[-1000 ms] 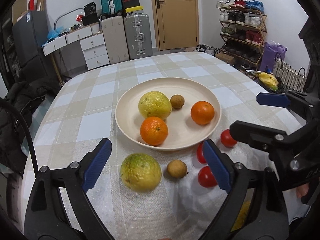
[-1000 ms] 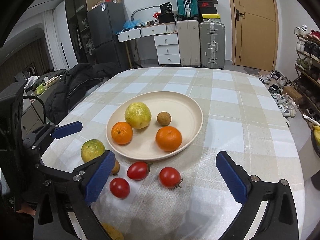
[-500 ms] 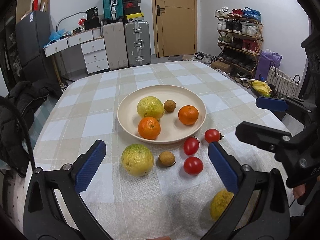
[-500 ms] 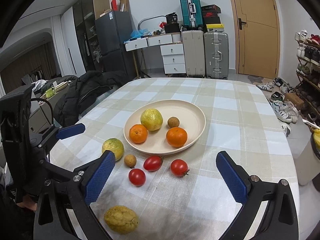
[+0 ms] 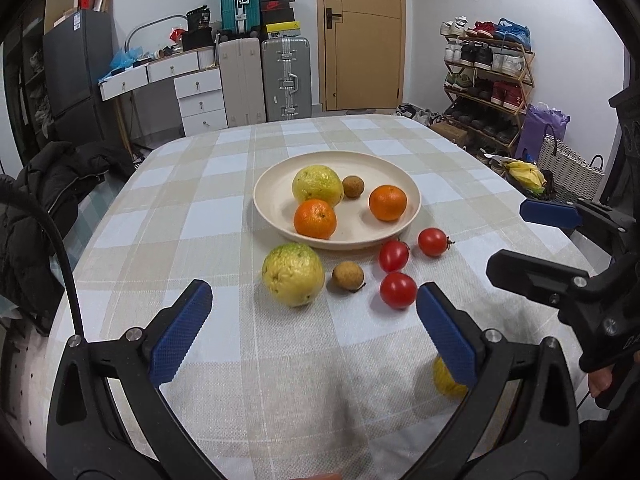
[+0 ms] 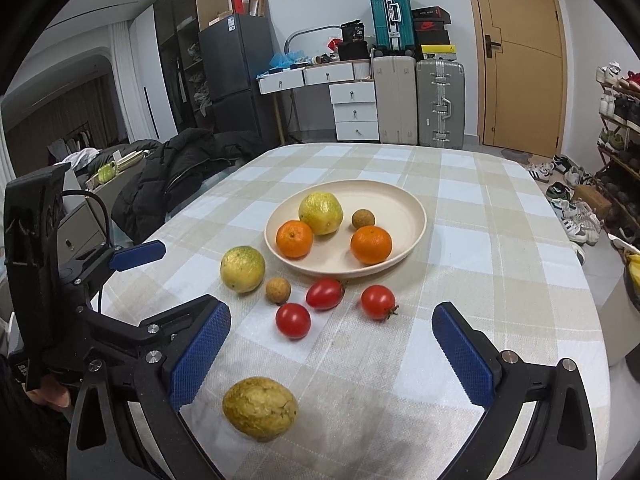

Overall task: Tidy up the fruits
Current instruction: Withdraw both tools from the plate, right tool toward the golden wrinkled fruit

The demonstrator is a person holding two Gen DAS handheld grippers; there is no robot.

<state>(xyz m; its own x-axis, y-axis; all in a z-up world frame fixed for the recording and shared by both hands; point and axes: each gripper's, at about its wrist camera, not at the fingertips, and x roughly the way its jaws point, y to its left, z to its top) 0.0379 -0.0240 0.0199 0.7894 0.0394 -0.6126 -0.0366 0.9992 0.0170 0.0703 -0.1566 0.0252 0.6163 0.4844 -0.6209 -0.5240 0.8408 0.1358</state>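
While both grippers gape empty, checked tablecloth (image 5: pixel 208 216), plate (image 6: pixel 412 216), 2 grey suitcases behind.

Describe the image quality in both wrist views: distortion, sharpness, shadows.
Left wrist view: strong fisheye bending, black vignette corners, plate sharp, soft shadow on the tablecloth at the bottom. Right wrist view: same curved distortion, door bowed, fruit crisp, even indoor light, faint grey shadow beside the wrinkled yellow fruit.
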